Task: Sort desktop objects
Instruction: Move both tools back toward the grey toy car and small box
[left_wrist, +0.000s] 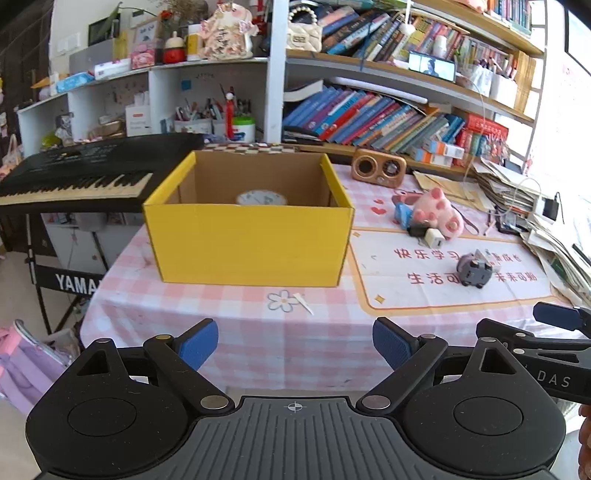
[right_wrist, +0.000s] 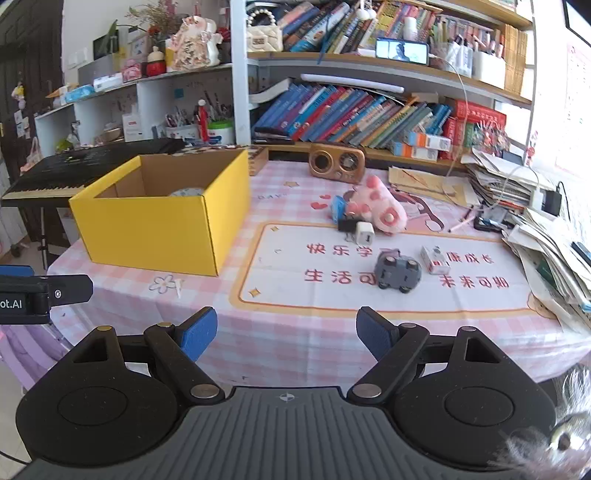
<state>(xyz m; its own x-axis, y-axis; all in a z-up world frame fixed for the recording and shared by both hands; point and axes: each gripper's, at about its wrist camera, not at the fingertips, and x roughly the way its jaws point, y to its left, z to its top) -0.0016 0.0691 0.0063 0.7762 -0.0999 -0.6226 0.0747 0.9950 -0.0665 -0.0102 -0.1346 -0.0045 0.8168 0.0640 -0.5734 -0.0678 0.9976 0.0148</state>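
my left gripper (left_wrist: 294, 345) and right gripper (right_wrist: 286, 334) hang spread wide with nothing between them, at the table's (right_wrist: 295, 343) near edge. the grey toy car (right_wrist: 398, 273) lies on the mat, right of the yellow box (right_wrist: 155, 232), bare cloth before it.

The yellow box (left_wrist: 247, 240) hides all but the top arc of a round clock face (left_wrist: 261, 198) inside it. The keyboard (left_wrist: 74, 177) is cut off at nine o'clock. The small white carton (right_wrist: 435, 260) behind the grey toy car (right_wrist: 397, 273) carries print too small to read.
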